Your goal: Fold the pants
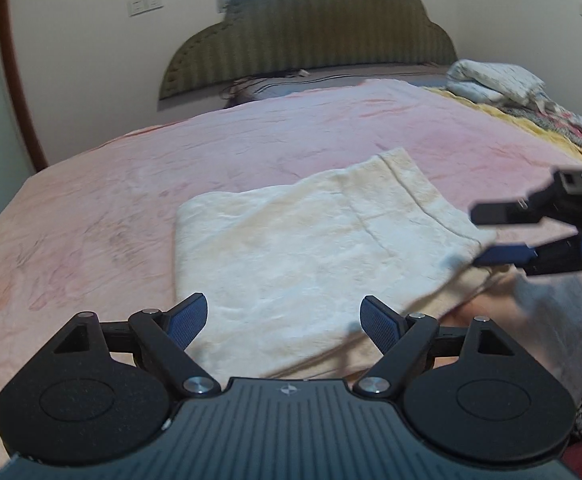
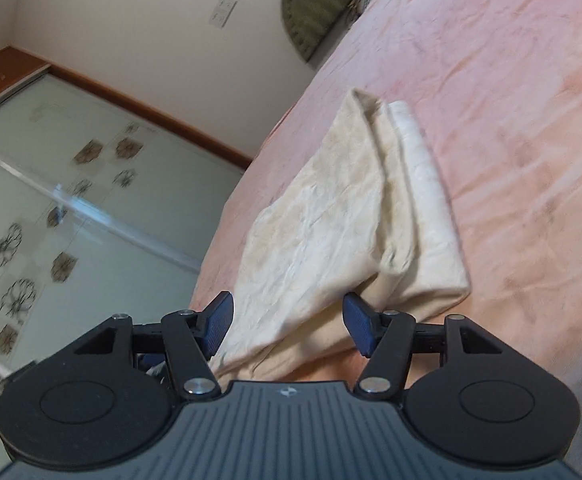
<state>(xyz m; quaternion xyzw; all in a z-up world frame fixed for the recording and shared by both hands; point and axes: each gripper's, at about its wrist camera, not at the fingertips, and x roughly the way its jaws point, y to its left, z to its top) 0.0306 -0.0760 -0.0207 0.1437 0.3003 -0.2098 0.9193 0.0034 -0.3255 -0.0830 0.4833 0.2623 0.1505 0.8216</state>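
From the left wrist camera, the left gripper (image 1: pixel 283 322) is held low over the bed, pointing toward the headboard (image 1: pixel 311 32), its two blue-padded fingers (image 1: pixel 189 320) spread wide and gripping nothing. One pair of cream pants (image 1: pixel 303 248), folded into a rough rectangle, lies on the pink blanket (image 1: pixel 131 184) straight ahead of and between those fingertips, its near edge reaching under them. Off to the right of the fingers the right gripper (image 1: pixel 505 234) comes in sideways, fingers parted, its lower blue pad at the right corner of the cloth; whether it touches there is blurred. Beyond it, one pile of folded bedding (image 1: pixel 495 80) sits near the headboard. From the right wrist camera, the right gripper (image 2: pixel 289 328) is tilted steeply, fingers (image 2: pixel 219 326) released and wide apart, the pants (image 2: pixel 331 216) stretching away from between the tips with stacked layers at the right edge. Left of the fingers stands a flower-patterned sliding door (image 2: pixel 71 200).
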